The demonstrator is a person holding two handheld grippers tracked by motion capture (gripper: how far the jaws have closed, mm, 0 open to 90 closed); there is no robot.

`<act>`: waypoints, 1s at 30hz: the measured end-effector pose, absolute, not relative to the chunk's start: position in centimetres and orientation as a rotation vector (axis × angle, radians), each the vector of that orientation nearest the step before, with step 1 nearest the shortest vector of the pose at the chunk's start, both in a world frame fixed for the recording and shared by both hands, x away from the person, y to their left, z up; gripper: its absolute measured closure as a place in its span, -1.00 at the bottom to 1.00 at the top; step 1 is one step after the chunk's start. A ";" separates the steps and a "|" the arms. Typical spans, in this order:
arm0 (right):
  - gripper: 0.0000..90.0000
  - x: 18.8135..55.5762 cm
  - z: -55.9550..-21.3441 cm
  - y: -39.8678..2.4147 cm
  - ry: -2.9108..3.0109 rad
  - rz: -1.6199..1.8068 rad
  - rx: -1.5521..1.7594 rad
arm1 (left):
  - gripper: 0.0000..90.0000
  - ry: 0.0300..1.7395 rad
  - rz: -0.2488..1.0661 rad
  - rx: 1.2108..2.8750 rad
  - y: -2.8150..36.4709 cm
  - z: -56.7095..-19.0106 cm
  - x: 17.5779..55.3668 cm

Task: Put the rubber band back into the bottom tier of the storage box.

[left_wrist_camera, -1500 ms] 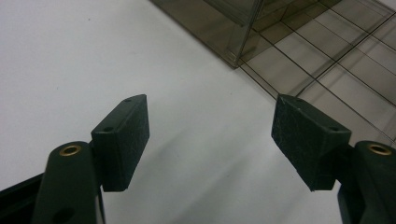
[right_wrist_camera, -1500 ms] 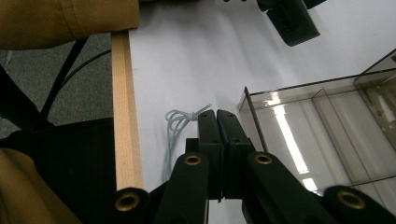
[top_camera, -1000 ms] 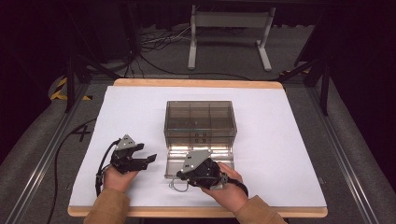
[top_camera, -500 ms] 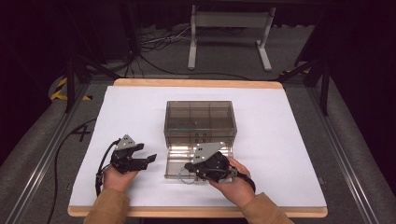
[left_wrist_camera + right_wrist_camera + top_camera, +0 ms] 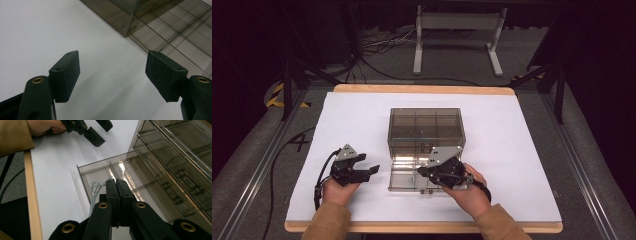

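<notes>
Right hand-held gripper [image 5: 117, 185]: jaws clenched flat together, nothing between them, poised over the open drawer [image 5: 398, 176] pulled out from the smoky clear cabinet [image 5: 426, 126]. A pale coil of cord [image 5: 97, 188] lies in the drawer's front compartment, just beside the jaw tips; contact cannot be judged. Left hand-held gripper [image 5: 362, 172]: jaws released, wide apart, empty, resting low on the white surface [image 5: 357, 115] just left of the drawer. Cabinet stands mid-surface.
</notes>
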State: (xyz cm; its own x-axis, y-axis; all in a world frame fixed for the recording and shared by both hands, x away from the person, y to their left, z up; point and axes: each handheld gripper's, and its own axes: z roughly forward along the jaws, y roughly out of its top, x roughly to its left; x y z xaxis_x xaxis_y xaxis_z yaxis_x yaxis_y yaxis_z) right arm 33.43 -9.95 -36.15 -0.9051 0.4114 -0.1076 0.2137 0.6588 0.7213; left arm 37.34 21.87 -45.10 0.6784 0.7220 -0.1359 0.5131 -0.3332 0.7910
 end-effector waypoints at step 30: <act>1.00 35.0 -37.9 -10.8 2.598 0.942 0.570 | -0.36 0.951 0.308 2.015 21.8 -45.1 37.3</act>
